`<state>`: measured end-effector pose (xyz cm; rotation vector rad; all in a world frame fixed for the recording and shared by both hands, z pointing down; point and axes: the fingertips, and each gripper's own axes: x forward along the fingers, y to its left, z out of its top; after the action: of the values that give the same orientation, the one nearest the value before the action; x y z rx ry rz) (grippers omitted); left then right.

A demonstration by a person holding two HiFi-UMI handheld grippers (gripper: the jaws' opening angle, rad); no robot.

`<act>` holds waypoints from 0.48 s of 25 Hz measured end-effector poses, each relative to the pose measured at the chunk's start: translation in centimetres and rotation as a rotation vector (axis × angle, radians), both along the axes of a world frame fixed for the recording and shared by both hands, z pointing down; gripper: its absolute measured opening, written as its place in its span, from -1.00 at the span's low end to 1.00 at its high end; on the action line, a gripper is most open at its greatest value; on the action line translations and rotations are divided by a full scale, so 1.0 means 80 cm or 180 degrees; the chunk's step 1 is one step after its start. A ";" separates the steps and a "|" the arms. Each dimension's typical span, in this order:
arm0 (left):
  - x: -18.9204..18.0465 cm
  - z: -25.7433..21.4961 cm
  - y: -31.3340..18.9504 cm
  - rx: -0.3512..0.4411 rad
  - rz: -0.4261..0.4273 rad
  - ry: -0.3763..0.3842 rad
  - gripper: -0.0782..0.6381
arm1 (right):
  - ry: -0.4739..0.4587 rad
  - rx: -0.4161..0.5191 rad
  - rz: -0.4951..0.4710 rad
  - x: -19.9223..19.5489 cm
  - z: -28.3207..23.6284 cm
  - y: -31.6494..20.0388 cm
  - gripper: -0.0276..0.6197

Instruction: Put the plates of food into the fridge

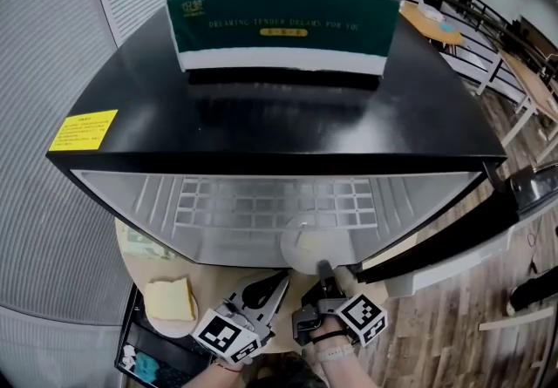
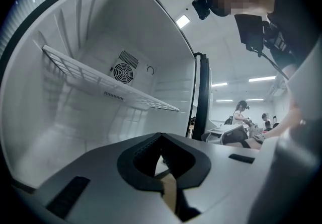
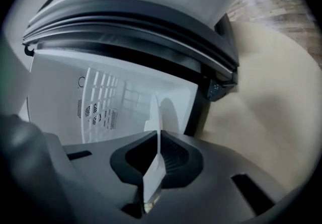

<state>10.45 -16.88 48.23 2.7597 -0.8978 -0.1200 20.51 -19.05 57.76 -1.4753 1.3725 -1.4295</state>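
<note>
Loading step: a plate [image 1: 307, 242] is being gripped by its rim in the fingers of the right gripper [image 1: 324, 273] at the mouth of the fridge [image 1: 261, 116] — the left gripper [image 1: 261, 295] is being held just outside the fridge, fingers closed and empty. Next, a level push inward is likely being called for.

The fridge [image 1: 288, 120] has a glossy black top and smooth white plastic walls; the floor [image 1: 436, 343] is wood planking.

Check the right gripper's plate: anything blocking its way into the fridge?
Nothing visible. The fridge door stands open, and the plate in the right gripper faces the open compartment under the wire shelf.
</note>
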 end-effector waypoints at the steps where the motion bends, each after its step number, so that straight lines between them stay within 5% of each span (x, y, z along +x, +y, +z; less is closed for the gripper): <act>1: 0.000 -0.001 -0.006 0.0003 -0.0024 0.0012 -0.81 | 0.0016 -0.0006 0.0014 0.000 -0.001 -0.008 -0.87; 12: -0.002 -0.002 -0.046 -0.0051 -0.0126 0.0121 -0.81 | 0.0452 -0.0139 0.0027 0.005 -0.008 -0.053 -0.87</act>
<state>10.32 -20.55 48.07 2.7163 -0.9399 -0.1707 20.92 -23.32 57.15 -1.6357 1.4260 -1.3798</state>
